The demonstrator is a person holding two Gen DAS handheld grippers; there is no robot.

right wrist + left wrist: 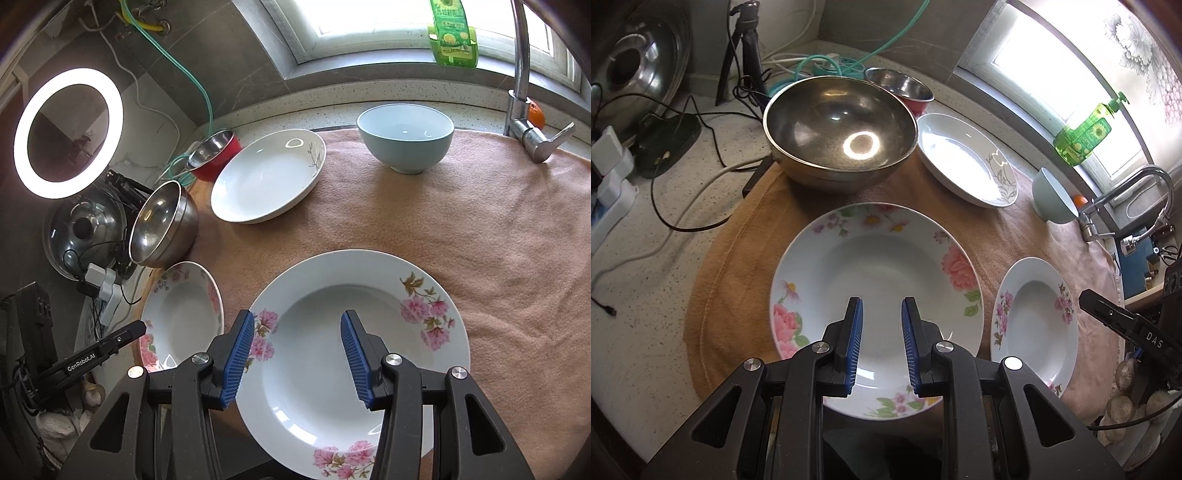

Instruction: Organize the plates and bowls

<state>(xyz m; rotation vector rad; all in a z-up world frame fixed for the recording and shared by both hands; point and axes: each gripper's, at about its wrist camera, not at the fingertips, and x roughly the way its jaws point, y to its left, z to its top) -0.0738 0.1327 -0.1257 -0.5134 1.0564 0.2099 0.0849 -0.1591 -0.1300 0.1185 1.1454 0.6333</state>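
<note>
My left gripper [882,302] hangs open over the near half of a large plate with peach roses [875,258], with only the plate's well showing in its gap. My right gripper [297,314] stands open wider above a plate with pink blossoms [325,291], its pads clear of the rim. Both plates lie side by side on a tan towel [480,221]. Behind them are a big steel bowl [838,133], a small red-sided steel bowl [901,86], a white plate with a grey leaf pattern [964,158] and a pale blue bowl [404,138].
A faucet [524,110] and green soap bottle [452,33] stand at the back right by the window. At the left are a ring light [68,133], a pot lid [85,229], a tripod [746,44], and chargers and cables [613,166] on the speckled counter.
</note>
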